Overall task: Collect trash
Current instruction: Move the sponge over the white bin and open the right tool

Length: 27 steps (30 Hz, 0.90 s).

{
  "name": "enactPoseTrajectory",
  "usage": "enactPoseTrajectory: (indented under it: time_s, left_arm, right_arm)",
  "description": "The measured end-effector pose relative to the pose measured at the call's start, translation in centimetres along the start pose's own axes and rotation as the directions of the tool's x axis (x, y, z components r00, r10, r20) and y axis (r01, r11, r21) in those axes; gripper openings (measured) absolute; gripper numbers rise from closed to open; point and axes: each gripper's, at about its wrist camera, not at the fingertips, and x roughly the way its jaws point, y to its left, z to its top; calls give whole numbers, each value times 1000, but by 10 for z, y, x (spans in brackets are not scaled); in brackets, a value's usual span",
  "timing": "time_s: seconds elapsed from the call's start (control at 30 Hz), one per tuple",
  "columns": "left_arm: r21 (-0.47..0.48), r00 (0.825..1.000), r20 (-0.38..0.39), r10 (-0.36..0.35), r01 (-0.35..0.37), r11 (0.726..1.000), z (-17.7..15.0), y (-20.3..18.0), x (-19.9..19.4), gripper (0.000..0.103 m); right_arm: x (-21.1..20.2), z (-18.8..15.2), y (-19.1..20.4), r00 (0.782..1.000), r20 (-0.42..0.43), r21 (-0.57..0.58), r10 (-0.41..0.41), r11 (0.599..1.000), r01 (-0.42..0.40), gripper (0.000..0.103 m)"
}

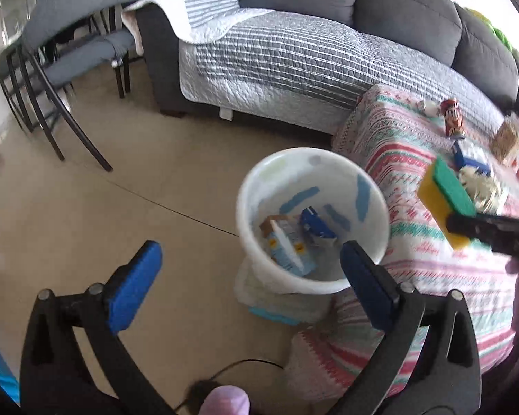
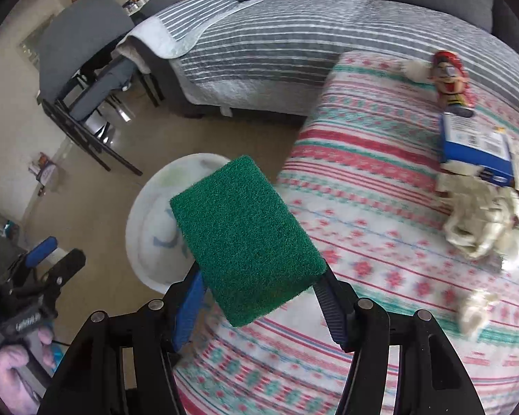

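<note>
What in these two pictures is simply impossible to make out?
- Bin: in the right wrist view, the held sponge covers its inside.
- Small cartons in the bin: left wrist view, print too small to read.
- Pale crumpled trash on the patterned cloth: right wrist view, motion blur hides what it is.
- Right gripper: left wrist view, cut off by the frame edge.

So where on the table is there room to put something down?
The tablecloth is bare between the sponge and the crumpled paper. It is crowded at the far edge: the blue box, the toy figure, more paper.
</note>
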Motion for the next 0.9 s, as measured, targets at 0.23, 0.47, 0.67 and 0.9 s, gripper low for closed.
enactPoseTrajectory:
  time_s: [0.23, 0.47, 0.67, 0.9]
  left_arm:
    - [7, 1000, -25, 19, -19, 1000, -7, 15, -3, 102]
    - [9, 998, -37, 44, -43, 999, -9, 17, -1, 102]
    - [17, 998, -46, 43, -43, 999, -10, 8, -2, 102]
    - [60, 999, -46, 26, -23, 998, -7, -19, -5, 102]
  right_arm:
    - [31, 6, 28, 998, 0, -30, 61, 998, -61, 66]
    - [36, 6, 38, 998, 14, -75, 64, 995, -62, 79]
    - [7, 4, 20, 998, 50, -48, 43, 998, -40, 79]
    - [-39, -6, -19, 995, 93, -16, -34, 999, 35, 80]
